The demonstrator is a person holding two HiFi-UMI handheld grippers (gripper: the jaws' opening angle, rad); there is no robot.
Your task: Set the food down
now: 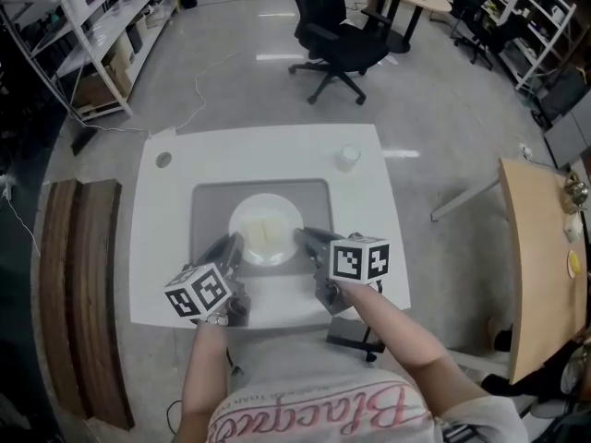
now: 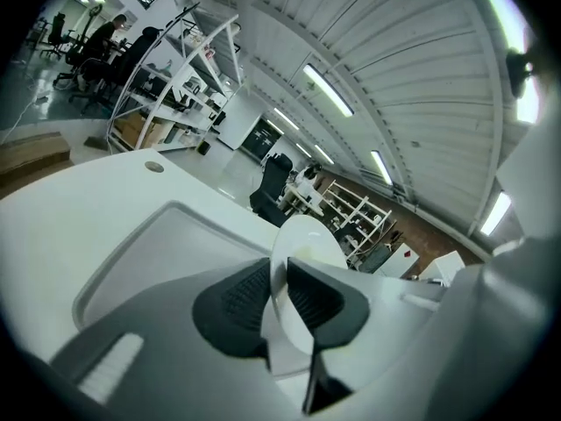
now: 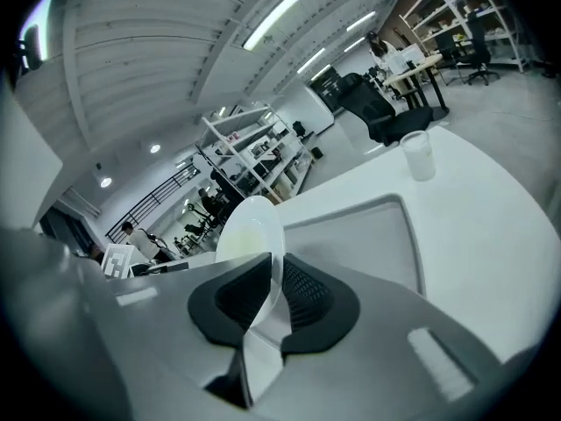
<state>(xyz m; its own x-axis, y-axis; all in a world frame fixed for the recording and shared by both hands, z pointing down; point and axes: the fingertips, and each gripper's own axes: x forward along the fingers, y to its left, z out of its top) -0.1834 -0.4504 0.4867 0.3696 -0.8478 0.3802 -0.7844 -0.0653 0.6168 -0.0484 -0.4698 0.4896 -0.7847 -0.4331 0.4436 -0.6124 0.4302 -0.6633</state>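
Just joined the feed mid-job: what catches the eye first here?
A white plate of pale food, clamped at its rim from both sides: left gripper on its left edge, right gripper on its right. It is over the grey tray at the middle of the white table; a small cup stands apart near the far right corner.

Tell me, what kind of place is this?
Probably a lab or workshop office: metal storage shelves, a rolling office chair on a polished floor, and a white work table with a plate on a grey tray.
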